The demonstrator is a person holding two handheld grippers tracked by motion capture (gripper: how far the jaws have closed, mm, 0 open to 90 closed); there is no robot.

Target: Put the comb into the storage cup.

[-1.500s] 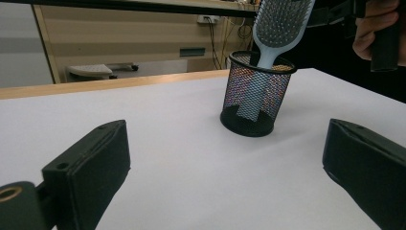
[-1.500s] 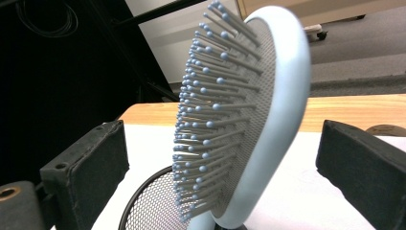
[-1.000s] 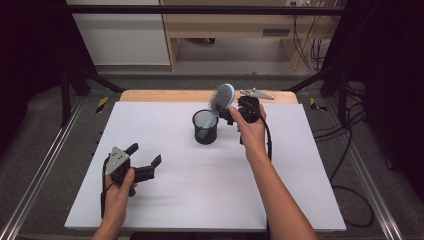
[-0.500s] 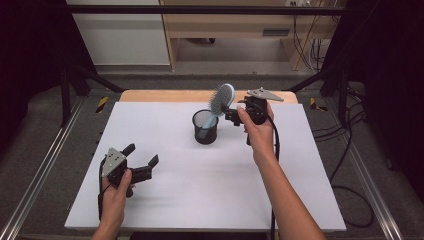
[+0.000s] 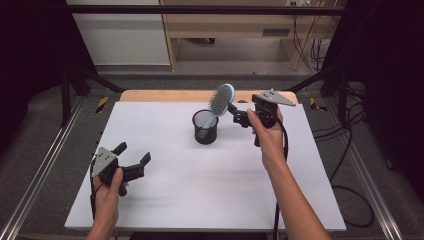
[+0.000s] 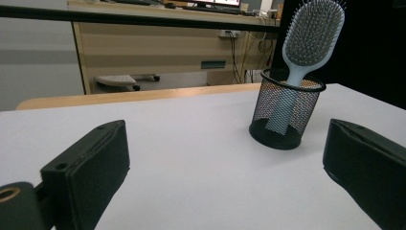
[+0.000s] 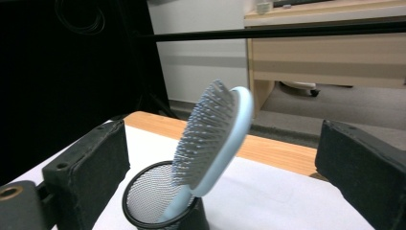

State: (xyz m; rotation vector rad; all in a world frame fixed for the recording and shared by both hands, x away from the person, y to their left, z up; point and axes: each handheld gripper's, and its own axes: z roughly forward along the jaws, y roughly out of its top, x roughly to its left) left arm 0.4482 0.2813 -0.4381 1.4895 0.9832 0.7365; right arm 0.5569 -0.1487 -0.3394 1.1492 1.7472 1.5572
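High view: a black mesh cup (image 5: 205, 127) stands on the white bench (image 5: 210, 185); a brush (image 5: 220, 100) sits handle-down in it, head leaning toward the right claw (image 5: 235, 114), which is just beside the cup, jaws apart; the left claw (image 5: 134, 156) is well apart from the cup, open.

Left gripper view: jaws wide apart, cup (image 6: 286, 115) and brush (image 6: 310, 40) beyond, untouched.

Right gripper view: jaws spread either side of the brush (image 7: 215, 132), clear of it; the cup (image 7: 165, 203) is below.

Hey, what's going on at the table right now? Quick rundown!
Left gripper open, low over the table. Right gripper open beside the hairbrush. Hairbrush stands handle-down in the mesh cup. Nothing in the way.
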